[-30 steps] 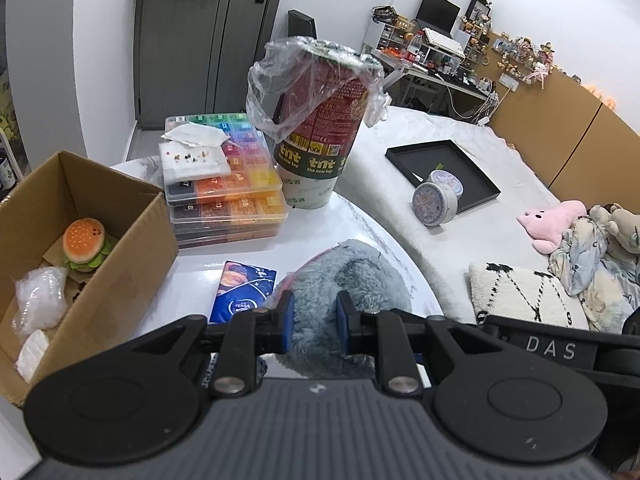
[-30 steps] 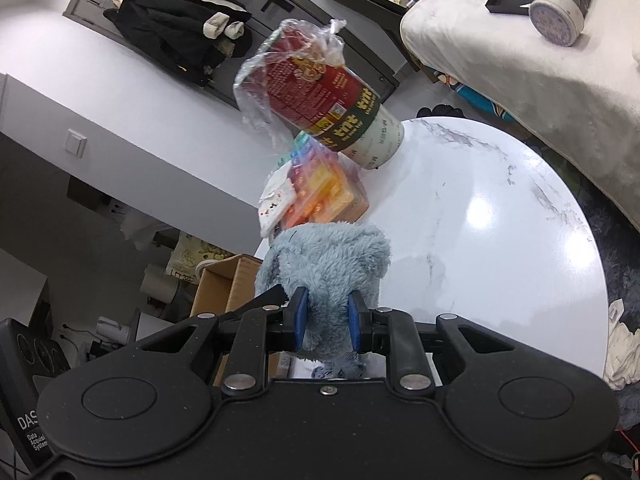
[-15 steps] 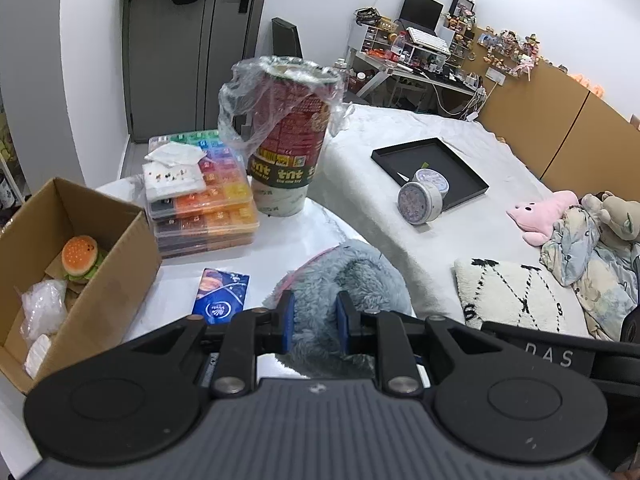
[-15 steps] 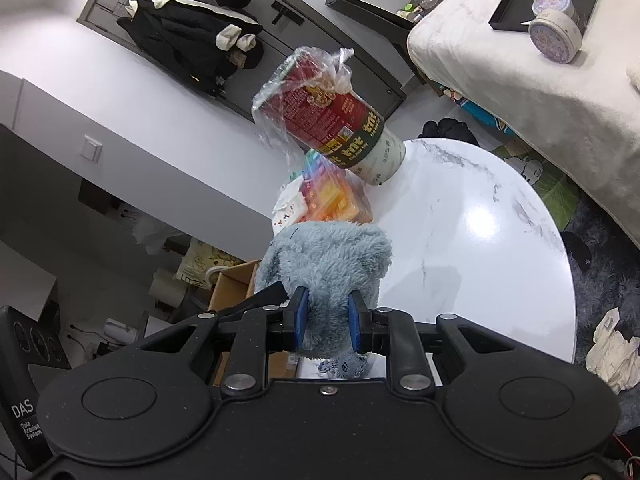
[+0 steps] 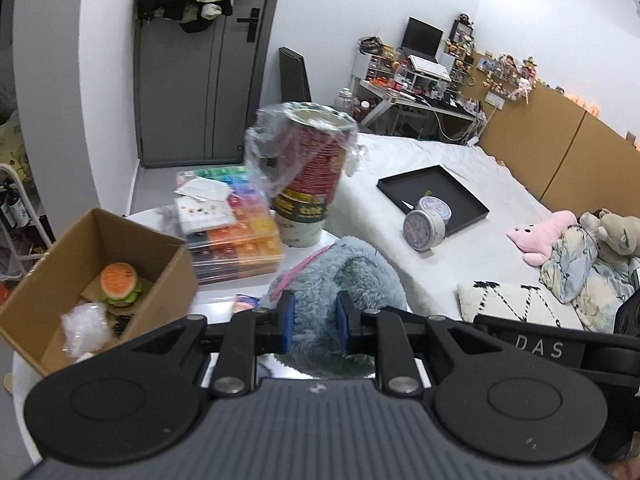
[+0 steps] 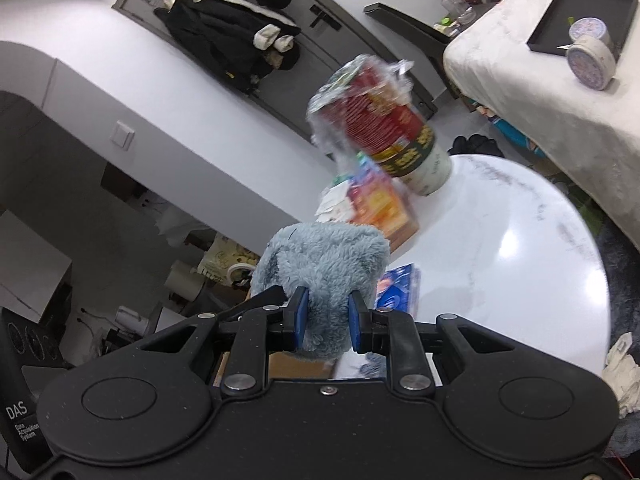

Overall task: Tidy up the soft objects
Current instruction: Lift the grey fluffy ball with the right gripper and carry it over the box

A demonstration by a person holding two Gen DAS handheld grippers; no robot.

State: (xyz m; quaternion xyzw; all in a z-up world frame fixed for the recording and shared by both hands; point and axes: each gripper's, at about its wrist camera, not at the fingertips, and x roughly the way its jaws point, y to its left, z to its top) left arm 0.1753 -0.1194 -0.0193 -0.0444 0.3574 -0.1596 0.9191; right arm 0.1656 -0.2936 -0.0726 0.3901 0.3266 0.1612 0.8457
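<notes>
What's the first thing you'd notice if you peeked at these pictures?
A fluffy blue-grey plush toy, pinched in the middle by both the left gripper and the right gripper. Behind it on the white table stands a big red can wrapped in clear plastic, and to the left a cardboard box holds a toy burger.

Fluffy grey-blue plush toy (image 5: 340,276), pink strip, raised above white table (image 6: 520,240)
</notes>
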